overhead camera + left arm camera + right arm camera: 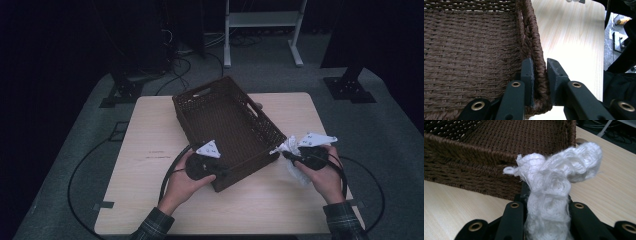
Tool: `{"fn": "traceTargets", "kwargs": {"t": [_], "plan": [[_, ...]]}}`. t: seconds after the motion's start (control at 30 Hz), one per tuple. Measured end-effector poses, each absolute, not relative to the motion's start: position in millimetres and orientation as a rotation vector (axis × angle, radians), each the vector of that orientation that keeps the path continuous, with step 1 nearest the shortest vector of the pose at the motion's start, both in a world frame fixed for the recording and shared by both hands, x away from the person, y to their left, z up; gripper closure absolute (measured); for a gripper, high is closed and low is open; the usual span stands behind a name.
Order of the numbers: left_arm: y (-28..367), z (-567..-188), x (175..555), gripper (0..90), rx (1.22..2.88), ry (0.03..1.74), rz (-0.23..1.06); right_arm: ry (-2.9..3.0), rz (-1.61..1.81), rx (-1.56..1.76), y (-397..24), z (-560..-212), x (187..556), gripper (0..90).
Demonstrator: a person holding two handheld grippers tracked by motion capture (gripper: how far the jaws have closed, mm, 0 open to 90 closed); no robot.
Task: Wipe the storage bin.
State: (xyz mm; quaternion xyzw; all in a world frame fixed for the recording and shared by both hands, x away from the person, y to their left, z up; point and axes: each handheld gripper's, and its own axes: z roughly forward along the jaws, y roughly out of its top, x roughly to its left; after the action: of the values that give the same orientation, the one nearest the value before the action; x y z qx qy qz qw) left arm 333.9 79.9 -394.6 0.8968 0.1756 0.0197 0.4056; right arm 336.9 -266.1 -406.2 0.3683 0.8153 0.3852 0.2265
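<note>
Pinching the near corner of the brown woven basket (474,50), the left tool (540,75) has one jaw inside the wall and one outside, both pressed against the thick braided rim; this grip looks meant to steady the basket so it does not slide on the pale wooden surface (150,200) while something goes in. From the high view the basket (225,125) sits slanted across the middle of the surface, empty as far as can be seen, with the left tool (222,171) at its nearest corner. The right tool (287,155) is clamped on a bunched white knitted cloth (551,187), which stands up between the jaws and flops over at the top, while more of it trails beneath the hand in the high view. That cloth (292,146) is held just outside the basket's right-hand wall, near the rim and clear of the surface at the grip, so it probably needs lifting over the wall and releasing inside.
</note>
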Motion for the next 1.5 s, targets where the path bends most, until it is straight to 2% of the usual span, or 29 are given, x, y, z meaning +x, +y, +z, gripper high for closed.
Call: {"fn": "traceTargets", "kwargs": {"t": [0.83, 1.5], "plan": [[80.6, -395.6, 335.1, 75.9, 2.263, 0.421, 0.033, 2.277, 1.067, 1.037, -262.8, -419.2, 349.8, 73.9], [80.4, -395.7, 334.2, 75.6, 2.264, 0.417, 0.043, 2.376, 0.973, 1.108, -256.9, -461.8, 363.6, 73.9]]}}
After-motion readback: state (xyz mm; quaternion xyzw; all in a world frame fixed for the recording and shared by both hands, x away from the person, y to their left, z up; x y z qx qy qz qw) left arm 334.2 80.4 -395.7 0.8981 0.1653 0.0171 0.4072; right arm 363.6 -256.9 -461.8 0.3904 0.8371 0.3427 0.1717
